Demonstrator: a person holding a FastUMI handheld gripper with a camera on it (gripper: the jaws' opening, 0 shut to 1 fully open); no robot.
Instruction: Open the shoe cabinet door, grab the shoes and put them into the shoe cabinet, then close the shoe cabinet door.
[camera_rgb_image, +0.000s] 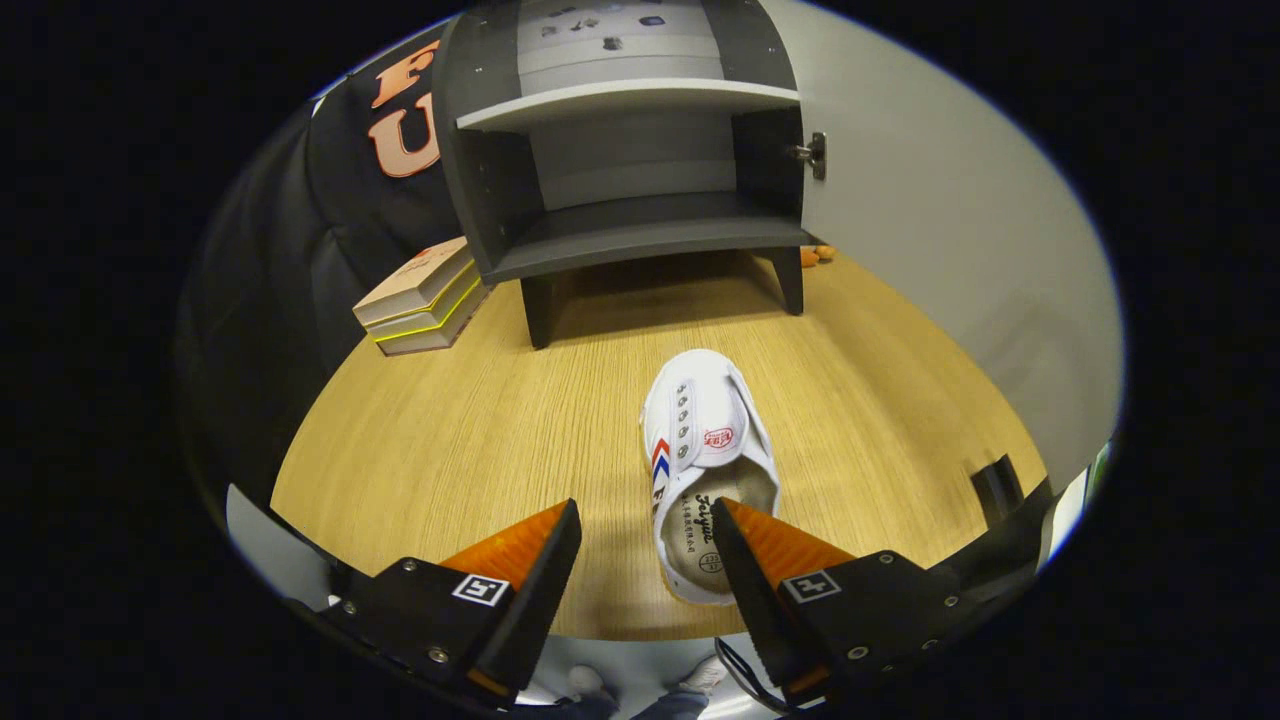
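White canvas shoe (706, 468) with red-blue stripes lies on the wood-grain tabletop (430, 440), heel between the wide-spread gripper (646, 545) fingers, untouched. Far left, stacked boxes (420, 297); beyond, grey shoe cabinet (630, 150), door (930, 200) open.

Script brand name, seemingly "Feiyue", printed on the insole of the white shoe (708, 470). Red logo patch on the tongue, too small to read. Round stamp below the insole script, unreadable. Square coded markers on both halves of the gripper (645, 560), jaws spread apart.
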